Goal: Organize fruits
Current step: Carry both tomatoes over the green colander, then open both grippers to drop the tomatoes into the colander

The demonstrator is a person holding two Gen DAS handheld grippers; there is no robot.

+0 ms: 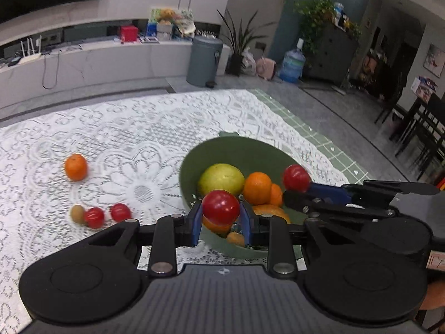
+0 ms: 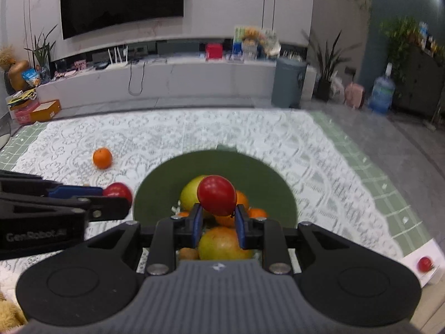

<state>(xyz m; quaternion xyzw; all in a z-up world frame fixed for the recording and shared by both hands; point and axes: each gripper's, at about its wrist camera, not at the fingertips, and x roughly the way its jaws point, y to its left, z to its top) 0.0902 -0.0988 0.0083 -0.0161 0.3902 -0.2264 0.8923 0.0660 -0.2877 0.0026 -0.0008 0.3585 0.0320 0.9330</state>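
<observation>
The bowl (image 2: 155, 194) sits on the tablecloth (image 2: 250, 139), fruit piled inside; an orange (image 2: 102, 158) lies well to its left.

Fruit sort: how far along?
Done: green bowl already holds a yellow-green fruit and several oranges. In hand: left gripper and right gripper each grip a red tomato at the bowl. Left on the cloth: one orange, two red tomatoes and a small brown fruit.

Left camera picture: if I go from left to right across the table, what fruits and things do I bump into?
Orange → small brown fruit → two red tomatoes on the cloth → tomato in the left gripper → green bowl → tomato in the right gripper.
</observation>
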